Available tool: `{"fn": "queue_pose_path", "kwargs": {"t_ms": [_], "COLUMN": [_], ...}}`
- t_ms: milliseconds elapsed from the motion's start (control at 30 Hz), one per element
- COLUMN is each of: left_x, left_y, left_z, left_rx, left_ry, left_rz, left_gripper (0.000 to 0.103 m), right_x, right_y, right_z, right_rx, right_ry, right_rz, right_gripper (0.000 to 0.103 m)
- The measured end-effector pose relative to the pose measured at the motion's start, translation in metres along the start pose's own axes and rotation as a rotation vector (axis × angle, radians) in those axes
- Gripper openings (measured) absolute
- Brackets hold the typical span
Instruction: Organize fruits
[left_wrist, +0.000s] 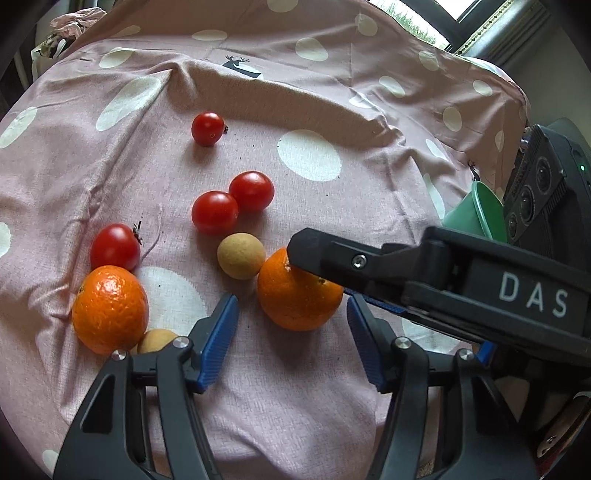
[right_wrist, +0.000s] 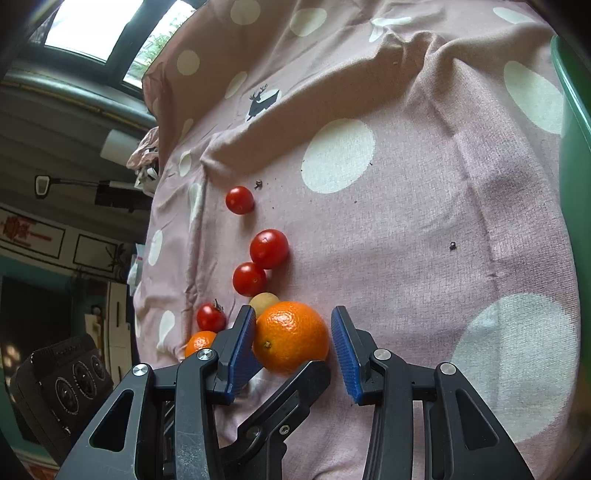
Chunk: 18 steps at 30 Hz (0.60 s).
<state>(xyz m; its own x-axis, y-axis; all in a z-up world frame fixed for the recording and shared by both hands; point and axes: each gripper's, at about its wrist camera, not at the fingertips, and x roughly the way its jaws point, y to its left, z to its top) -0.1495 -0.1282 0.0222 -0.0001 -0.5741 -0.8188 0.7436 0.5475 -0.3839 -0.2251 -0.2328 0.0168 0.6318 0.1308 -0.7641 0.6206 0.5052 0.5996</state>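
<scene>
Here the orange (right_wrist: 290, 336) lies on the pink dotted cloth (right_wrist: 406, 240), between my right gripper (right_wrist: 293, 347)'s blue fingers (right_wrist: 345, 354); they stand open around it, the left one just beside the peel, nothing clamped. A tan round fruit (right_wrist: 263, 301) touches the orange's far side. From the left wrist view, my left gripper (left_wrist: 291, 341) is open too, holding nothing, just short of the same orange. A second orange (left_wrist: 110, 308) sits off to the left, touching a tomato (left_wrist: 115, 246) and another tan fruit (left_wrist: 157, 341). Two tomatoes (left_wrist: 232, 203) lie together farther out, one more tomato (left_wrist: 207, 128) beyond. A green bowl (left_wrist: 480, 214) is at the right edge.
</scene>
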Motion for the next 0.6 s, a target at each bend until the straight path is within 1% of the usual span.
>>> {"fn": "queue_pose_path", "kwargs": {"t_ms": [100,233,333,400,500,600], "left_x": [0.000,0.002,0.002,0.002,-0.002,-0.008], "left_y": [-0.001,-0.004,-0.003,-0.003,-0.004,-0.004], "left_z": [0.000,-0.001,0.000,0.000,-0.001,-0.001], "left_rx": [0.004,0.013,0.013,0.013,0.018,0.020], "left_ry": [-0.002,-0.005,-0.010,-0.013,-0.027,-0.049], "left_rz": [-0.007,-0.014,-0.023,-0.011,-0.004,-0.008], "left_gripper": [0.059,0.051,0.048,0.045,0.045,0.045], "right_x": [0.000,0.000,0.000,0.000,-0.001,-0.005], "right_y": [-0.002,0.000,0.002,0.003,0.007,0.014], "right_z": [0.000,-0.001,-0.002,-0.002,-0.003,-0.005], "right_rx": [0.013,0.003,-0.013,-0.020,-0.039,-0.069], "right_ry": [0.005,0.006,-0.006,-0.008,-0.011,-0.034], "right_rz": [0.012,0.015,0.004,0.004,0.000,-0.004], "right_gripper": [0.044,0.044,0.044,0.044,0.044,0.044]}}
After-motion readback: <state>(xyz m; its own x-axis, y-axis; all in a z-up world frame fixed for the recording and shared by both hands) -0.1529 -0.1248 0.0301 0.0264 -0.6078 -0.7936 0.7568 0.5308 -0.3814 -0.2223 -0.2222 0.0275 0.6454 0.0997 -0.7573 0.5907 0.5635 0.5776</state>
